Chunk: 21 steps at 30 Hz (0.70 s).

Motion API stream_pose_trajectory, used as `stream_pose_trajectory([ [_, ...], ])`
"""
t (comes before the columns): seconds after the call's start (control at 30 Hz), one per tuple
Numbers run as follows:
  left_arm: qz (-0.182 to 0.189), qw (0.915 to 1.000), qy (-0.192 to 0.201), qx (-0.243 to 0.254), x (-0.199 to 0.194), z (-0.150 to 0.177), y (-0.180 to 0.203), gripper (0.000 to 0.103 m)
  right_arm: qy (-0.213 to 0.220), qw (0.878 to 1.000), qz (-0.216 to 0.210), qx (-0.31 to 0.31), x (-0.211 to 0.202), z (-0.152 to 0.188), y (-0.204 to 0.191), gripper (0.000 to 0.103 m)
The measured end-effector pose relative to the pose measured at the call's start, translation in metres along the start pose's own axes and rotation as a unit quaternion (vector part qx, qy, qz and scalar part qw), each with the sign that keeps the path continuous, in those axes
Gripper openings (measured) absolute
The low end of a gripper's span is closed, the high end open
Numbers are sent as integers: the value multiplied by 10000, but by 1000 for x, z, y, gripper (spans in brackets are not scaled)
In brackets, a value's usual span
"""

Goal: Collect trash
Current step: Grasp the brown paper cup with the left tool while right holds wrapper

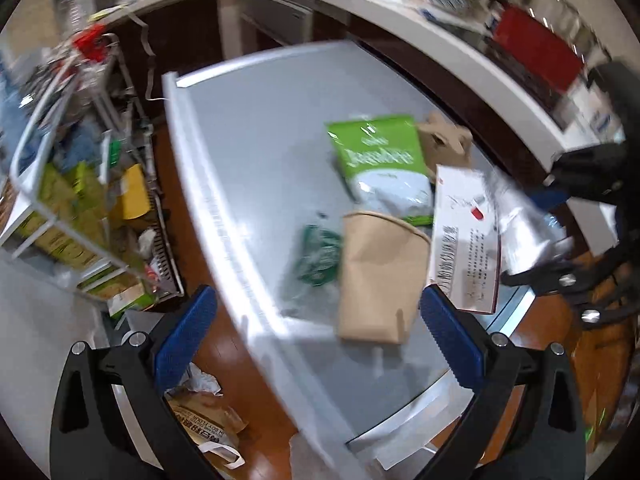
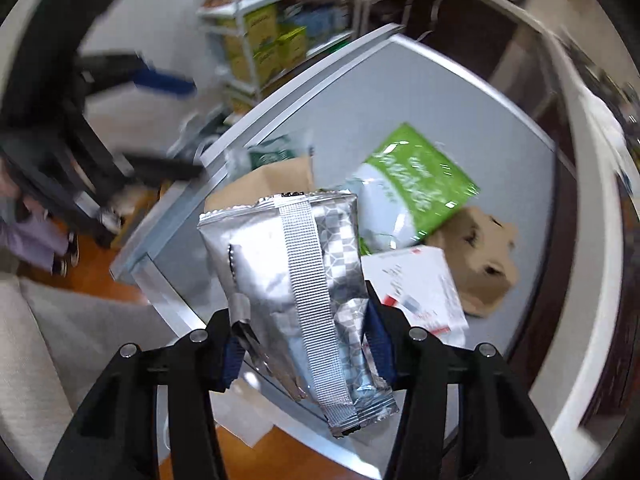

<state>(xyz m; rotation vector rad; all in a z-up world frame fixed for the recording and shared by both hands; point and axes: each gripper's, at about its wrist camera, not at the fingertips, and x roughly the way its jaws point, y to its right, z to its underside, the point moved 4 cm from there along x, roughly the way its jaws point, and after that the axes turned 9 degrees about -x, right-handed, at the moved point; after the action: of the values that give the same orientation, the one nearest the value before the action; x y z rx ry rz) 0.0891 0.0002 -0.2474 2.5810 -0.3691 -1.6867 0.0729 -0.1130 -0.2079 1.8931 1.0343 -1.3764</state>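
Trash lies on a grey table (image 1: 256, 140): a brown paper cup (image 1: 380, 276) on its side, a crumpled green wrapper (image 1: 318, 256), a green and white bag (image 1: 380, 164), a brown cardboard piece (image 1: 444, 140) and a white printed box (image 1: 464, 240). My left gripper (image 1: 320, 336) hangs open above the cup, with nothing between its blue pads. My right gripper (image 2: 304, 352) is shut on a silver foil wrapper (image 2: 296, 272), held off the table over the white box (image 2: 416, 284). The same silver wrapper (image 1: 524, 228) shows at the right of the left wrist view.
A white wire rack (image 1: 80, 184) full of green boxes stands left of the table. A white counter (image 1: 460, 48) curves behind it, with a red item (image 1: 536, 52) on top. A paper bag (image 1: 208, 424) lies on the wooden floor. A person's purple sleeve (image 2: 32, 236) is at the left edge.
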Motion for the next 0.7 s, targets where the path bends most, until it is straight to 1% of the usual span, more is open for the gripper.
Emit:
stream_pose_trajectory([
  [0.1,83,9994,-160,298,15,1,21,101,120,9997,93,174,-10,8,-1,51],
  [0.13,48,9988,-191,440,19,3,29,101,160,9995,94,249,-13,12,-2,51],
  [0.27,-281,9942,-238,1006,36,12,52,101,278,9982,105,526,-21,27,-2,51],
  [0.37,-361,9915,-311,1210,48,17,59,101,347,9970,140,679,-26,34,-2,51],
  [0.43,-316,9912,-363,1233,55,20,60,100,371,9962,174,767,-29,38,-3,51],
  [0.47,-265,9915,-380,1216,56,20,59,98,384,9958,185,811,-31,41,-4,51],
  [0.5,-139,9921,-426,1176,57,21,58,90,408,9953,191,862,-32,44,-4,51],
  [0.57,46,9930,-463,1085,56,21,53,80,432,9947,199,915,-35,45,-5,51],
  [0.6,135,9933,-474,1047,55,20,51,70,441,9944,210,933,-35,46,-6,51],
  [0.7,249,9934,-560,966,52,19,44,70,466,9941,207,960,-37,48,-5,51],
])
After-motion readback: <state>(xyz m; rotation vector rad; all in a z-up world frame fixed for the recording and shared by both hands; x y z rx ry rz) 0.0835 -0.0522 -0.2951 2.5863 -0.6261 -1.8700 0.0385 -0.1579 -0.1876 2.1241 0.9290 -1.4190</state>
